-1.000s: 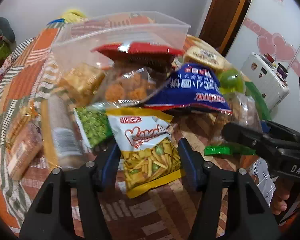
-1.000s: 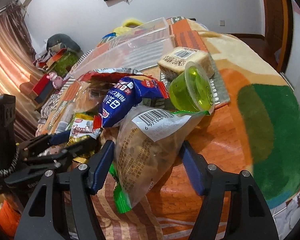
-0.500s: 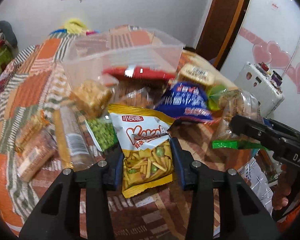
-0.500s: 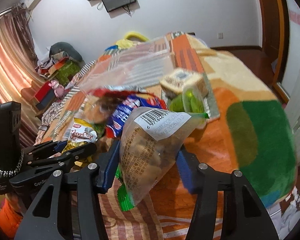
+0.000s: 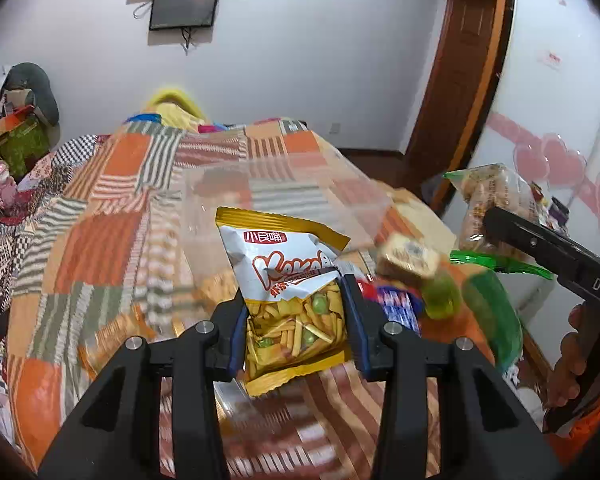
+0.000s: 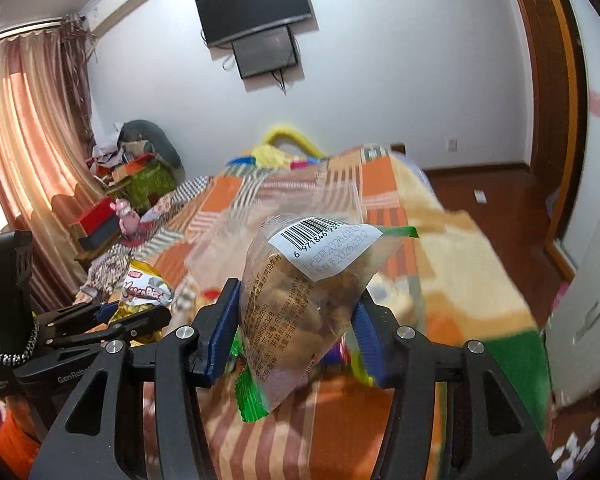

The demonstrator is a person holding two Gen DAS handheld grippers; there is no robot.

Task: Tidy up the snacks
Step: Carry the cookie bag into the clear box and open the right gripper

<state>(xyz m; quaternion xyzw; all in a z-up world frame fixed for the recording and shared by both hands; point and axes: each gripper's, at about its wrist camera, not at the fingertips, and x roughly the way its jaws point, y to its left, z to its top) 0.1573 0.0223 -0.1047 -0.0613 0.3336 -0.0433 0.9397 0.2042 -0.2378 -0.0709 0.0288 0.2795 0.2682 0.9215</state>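
Observation:
My left gripper [image 5: 296,320] is shut on a yellow and white snack bag [image 5: 288,276] and holds it up above the bed. My right gripper [image 6: 300,312] is shut on a clear bag of brown snacks with green ends [image 6: 304,300], also lifted; that bag shows at the right of the left wrist view [image 5: 488,208]. A clear plastic bin [image 5: 284,204] sits on the bed behind the yellow bag, blurred. The left gripper with its bag shows at the left of the right wrist view [image 6: 112,316].
More snacks lie on the striped blanket [image 5: 112,240]: a blue bag [image 5: 396,308], a green jelly cup [image 5: 440,296], a wrapped cake [image 5: 408,256], orange packets [image 5: 116,332]. The bed edge and a white fridge [image 5: 548,120] are at right.
Both grippers closed on their bags and lifted them off the bed; both views have risen and tilted up toward the wall.

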